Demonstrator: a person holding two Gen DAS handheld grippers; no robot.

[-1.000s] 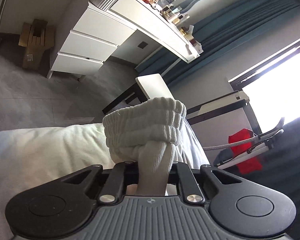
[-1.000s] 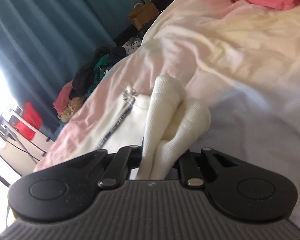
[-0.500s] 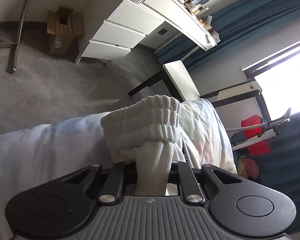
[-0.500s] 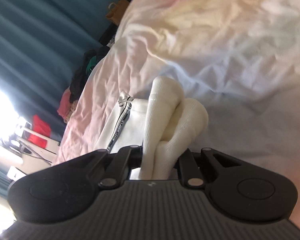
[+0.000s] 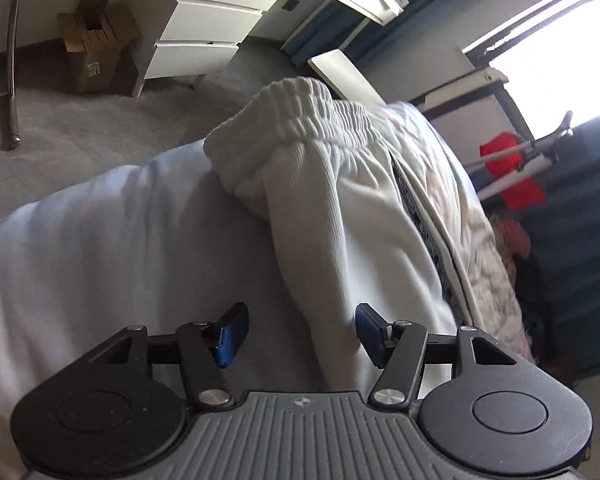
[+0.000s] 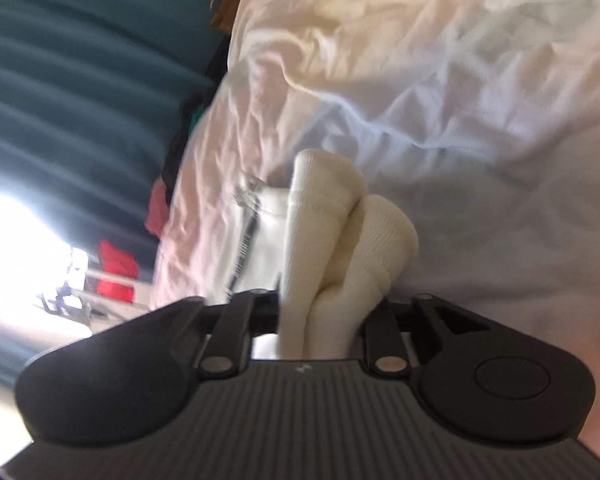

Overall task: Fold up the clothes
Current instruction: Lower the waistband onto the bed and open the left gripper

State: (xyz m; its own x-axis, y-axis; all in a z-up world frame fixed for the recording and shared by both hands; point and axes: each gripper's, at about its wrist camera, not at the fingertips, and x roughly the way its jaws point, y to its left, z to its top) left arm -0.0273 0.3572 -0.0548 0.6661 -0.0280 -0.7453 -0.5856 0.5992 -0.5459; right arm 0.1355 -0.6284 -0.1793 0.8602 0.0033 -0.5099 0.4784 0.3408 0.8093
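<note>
On bed — trousers lengthwise; waistband farthest.

This is a bedroom in a home. A bed with a rumpled pale sheet fills much of both views. A white desk with drawers stands against the wall on a grey carpet, with a cardboard box beside it. Dark teal curtains hang by a bright window, and a heap of clothes lies past the bed's edge.
</note>
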